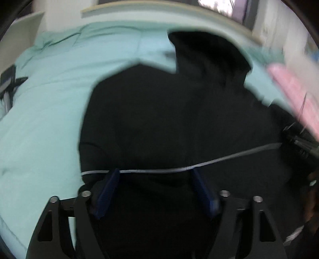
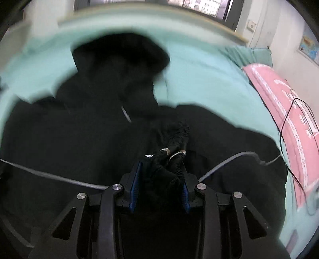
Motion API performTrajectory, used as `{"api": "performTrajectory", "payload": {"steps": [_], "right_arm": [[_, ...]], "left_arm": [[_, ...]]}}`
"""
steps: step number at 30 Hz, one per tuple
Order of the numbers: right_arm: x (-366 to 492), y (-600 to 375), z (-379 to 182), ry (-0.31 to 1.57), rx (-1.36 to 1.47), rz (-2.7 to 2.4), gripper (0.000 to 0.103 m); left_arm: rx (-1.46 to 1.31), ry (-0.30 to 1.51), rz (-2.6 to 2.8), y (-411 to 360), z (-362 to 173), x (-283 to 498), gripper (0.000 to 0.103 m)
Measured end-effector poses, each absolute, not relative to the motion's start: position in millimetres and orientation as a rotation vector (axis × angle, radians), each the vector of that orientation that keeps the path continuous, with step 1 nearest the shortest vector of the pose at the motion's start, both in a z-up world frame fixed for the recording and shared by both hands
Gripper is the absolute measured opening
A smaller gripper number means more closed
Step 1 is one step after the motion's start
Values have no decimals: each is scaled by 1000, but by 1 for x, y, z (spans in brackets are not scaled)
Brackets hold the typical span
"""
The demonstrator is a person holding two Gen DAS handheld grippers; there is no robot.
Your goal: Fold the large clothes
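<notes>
The right gripper, a black two-finger tool with blue pads, is clamped on a bunched fold of a black hooded sweatshirt, metal-tipped drawstring ends lying just past its fingertips. The left gripper is held with jaws spread wide over the same garment, nothing pressed between the pads; a grey cord is seen crossing just beyond them. The sweatshirt is spread on a mint-green quilted bedcover, its long axis running away from the grippers, the hood pointing toward the pale curved headboard. A pink patterned pillow lies at the right edge, crossed by a thin black wire. White walls and a window are seen behind. No writing can be read.
</notes>
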State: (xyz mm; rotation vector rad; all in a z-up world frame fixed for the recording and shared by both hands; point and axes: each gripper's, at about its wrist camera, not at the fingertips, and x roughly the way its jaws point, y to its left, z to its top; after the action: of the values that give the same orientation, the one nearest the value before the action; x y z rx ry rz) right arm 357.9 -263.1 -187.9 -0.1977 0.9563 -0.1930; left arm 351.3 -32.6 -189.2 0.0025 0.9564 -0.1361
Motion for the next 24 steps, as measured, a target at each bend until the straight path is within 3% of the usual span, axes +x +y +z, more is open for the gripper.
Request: {"api": "performTrajectory", "payload": {"steps": [3,6,8,9,10,14,18,20,24], "right_arm": [[349,-252,-187,938,-282,-196,40],[330,-255,-149,861,-182,-103,44],[313,-263,-113,743,-77,-23,66],[309,-265,-100,696,-33,3,83],[306,-265,-88,652,16,37,91],[343,-247,-103,767,56,110,90],[393,-250,-196,1057,28,14,86],[394,-263,-213,1033,68,46,92],[386,-265,-207,1019,67,59,90]], "left_arm": [[14,951,-138,-32,-186,351,79],[-31,907,-177,-25,-169,340,79],[-108,835,-250,-19,-140,329,79],[-131,802,-263,-16,-129,326,79],[-150,764,-254,-13,-113,326,79],[-182,826,-227,-11,-118,367,79],[-268,1021,-186,3,-192,411,78],[-259,993,-194,3,-194,408,79],[-183,994,-151,-3,-192,411,79]]}}
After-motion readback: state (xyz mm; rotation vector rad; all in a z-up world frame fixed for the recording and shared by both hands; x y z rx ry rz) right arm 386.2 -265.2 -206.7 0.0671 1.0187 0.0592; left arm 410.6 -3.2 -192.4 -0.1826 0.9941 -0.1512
